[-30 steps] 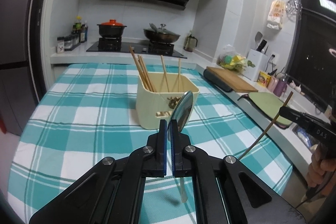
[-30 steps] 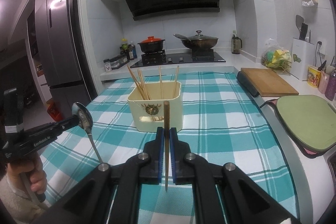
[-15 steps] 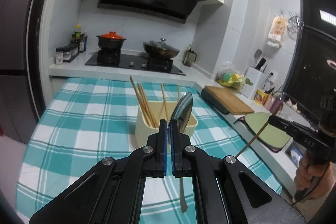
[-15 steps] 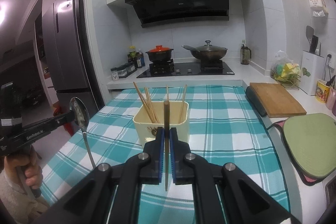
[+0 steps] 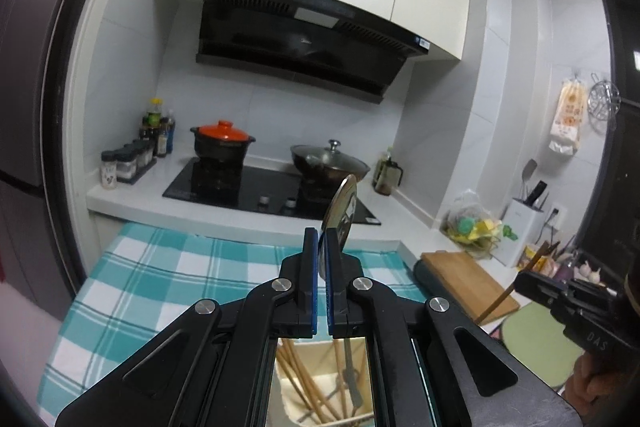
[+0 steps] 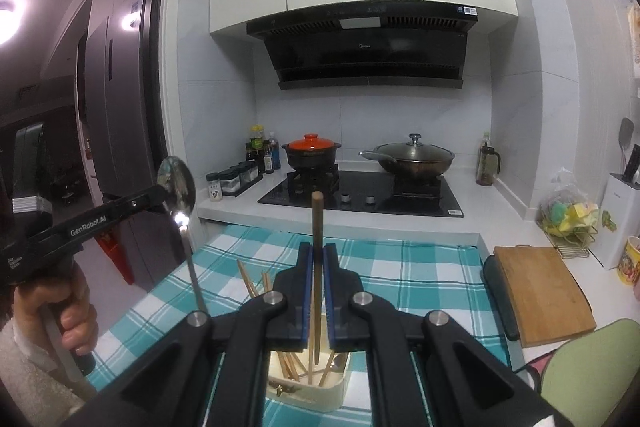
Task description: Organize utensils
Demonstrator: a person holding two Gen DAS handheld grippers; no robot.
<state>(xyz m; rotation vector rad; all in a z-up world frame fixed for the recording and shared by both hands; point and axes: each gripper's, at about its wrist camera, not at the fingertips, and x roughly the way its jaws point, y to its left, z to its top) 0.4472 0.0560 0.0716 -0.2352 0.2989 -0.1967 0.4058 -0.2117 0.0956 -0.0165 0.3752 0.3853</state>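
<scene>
Left gripper [image 5: 322,259] clamped on a metal spoon [image 5: 340,213], bowl standing up past the jaws, handle hanging below into the cream utensil holder [image 6: 306,385]. Right gripper [image 6: 318,267] pinching a single wooden chopstick [image 6: 317,247] upright between closed jaws, lower tip inside the same holder among other chopsticks [image 5: 304,383]. Holder resting on the checked table [image 6: 400,267], near its front edge; beyond, stove [image 6: 360,193] with pots

Both your wrist cams sit close above the utensil holder [image 6: 306,383], facing the stove [image 5: 260,187]. Left cam looks from holder's left, right cam from its right; both share stove + holder.
</scene>
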